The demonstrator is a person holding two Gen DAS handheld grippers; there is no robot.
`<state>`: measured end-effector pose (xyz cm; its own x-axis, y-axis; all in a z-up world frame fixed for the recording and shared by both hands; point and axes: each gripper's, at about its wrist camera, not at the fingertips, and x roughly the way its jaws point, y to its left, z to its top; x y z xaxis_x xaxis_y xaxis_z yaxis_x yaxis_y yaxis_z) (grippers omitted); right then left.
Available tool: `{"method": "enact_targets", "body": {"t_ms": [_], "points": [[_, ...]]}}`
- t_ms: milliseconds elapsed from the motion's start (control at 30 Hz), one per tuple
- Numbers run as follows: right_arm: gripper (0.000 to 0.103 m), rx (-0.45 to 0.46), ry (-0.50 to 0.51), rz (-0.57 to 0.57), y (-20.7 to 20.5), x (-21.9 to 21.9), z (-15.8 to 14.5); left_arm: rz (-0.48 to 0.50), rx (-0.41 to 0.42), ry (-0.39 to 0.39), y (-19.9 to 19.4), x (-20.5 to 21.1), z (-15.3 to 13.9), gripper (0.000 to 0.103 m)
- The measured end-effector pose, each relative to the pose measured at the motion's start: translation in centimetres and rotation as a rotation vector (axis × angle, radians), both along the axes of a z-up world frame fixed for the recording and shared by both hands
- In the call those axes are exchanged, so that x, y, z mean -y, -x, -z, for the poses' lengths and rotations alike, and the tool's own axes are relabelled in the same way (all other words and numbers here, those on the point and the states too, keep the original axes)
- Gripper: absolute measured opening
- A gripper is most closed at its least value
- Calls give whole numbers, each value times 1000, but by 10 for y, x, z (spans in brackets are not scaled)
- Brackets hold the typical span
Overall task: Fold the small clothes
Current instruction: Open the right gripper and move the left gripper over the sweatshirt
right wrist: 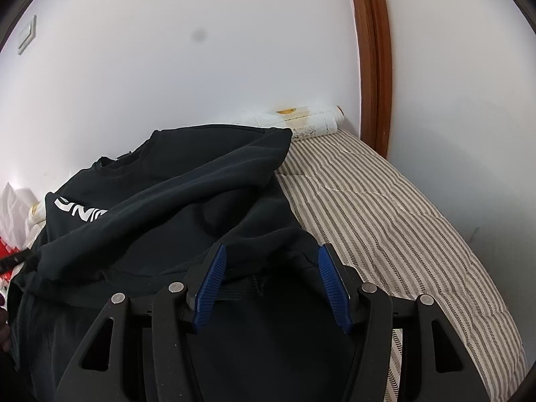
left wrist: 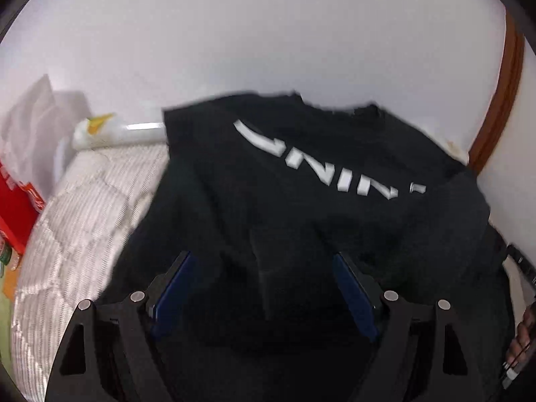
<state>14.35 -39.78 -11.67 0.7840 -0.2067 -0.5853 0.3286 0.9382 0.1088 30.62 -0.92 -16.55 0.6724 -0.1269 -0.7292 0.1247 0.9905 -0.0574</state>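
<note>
Folding has barely begun: your black sweatshirt (right wrist: pixel 160 207) lies spread on the striped mattress (right wrist: pixel 385 207), against the wall-side edge, with one sleeve (right wrist: pixel 201 181) thrown across the chest and the hem not yet brought up. White lettering (left wrist: pixel 328 164) faces up; the cloth is rumpled. Your left gripper (left wrist: pixel 264 284) and right gripper (right wrist: pixel 271 278) both hover over the near hem, fingers apart, clamping nothing.

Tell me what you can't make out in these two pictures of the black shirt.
- Black shirt: white lettering blurred in the left wrist view, covered by a fold in the right wrist view.
- Shirt's near hem: hidden behind the right tongs.
- Red box: cut off by the left edge.
</note>
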Motion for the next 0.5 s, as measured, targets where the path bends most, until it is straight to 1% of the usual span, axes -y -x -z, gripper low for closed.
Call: {"method": "enact_targets", "body": {"t_ms": [100, 233, 333, 367, 400, 433, 500], "points": [[57, 5, 3, -1, 1, -1, -1, 26, -40, -18, -3, 12, 15, 81], [57, 1, 2, -1, 1, 0, 0, 32, -34, -30, 1, 21, 24, 78], [57, -2, -8, 1, 0, 1, 1, 55, -12, -37, 5, 27, 22, 62], [57, -4, -9, 1, 0, 1, 1, 68, -5, -34, 6, 30, 21, 51], [57, -5, -10, 3, 0, 1, 2, 78, 8, -44, 9, 34, 19, 45], [57, -5, -10, 4, -1, 1, 2, 70, 30, -70, 11, 36, 17, 43], [57, -8, -12, 6, -1, 1, 3, 85, 77, -126, 17, 43, 14, 24]]}}
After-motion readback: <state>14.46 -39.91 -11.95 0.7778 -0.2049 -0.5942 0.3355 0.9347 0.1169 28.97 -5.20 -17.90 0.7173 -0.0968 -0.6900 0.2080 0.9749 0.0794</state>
